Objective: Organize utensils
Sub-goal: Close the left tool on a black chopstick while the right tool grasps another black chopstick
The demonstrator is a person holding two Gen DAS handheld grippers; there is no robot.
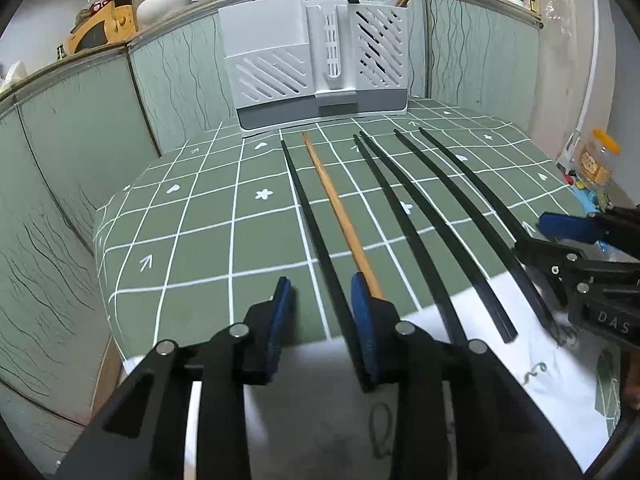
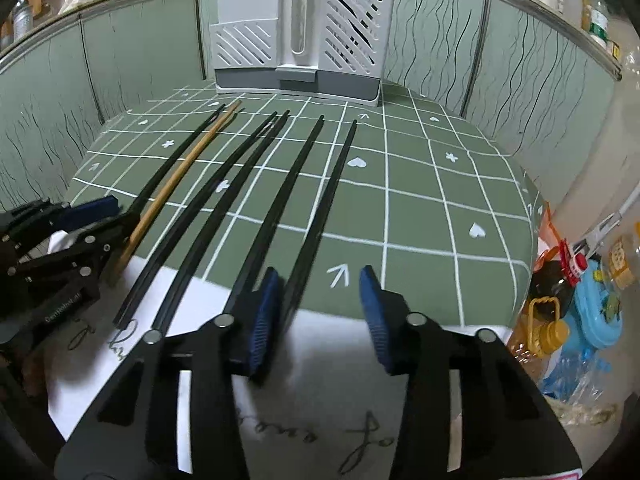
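Your grippers over the chopstick row, jaws apart.
Left gripper [image 1: 322,300] straddles the leftmost black chopstick [image 1: 310,216], unpinched; right gripper [image 2: 320,292] straddles the rightmost black chopstick [image 2: 324,204], unpinched.

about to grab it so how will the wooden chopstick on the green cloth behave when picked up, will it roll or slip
The wooden chopstick looks thin, straight and rigid, so it should lift stiff and light. It seems rounder than the squarish black chopsticks beside it, so a nudge may roll it. Gripped at its near end, as the left gripper is placed, it may droop or pivot.

Green checked tablecloth [image 1: 208,236], jar [image 1: 600,162], oil bottle [image 2: 548,292].
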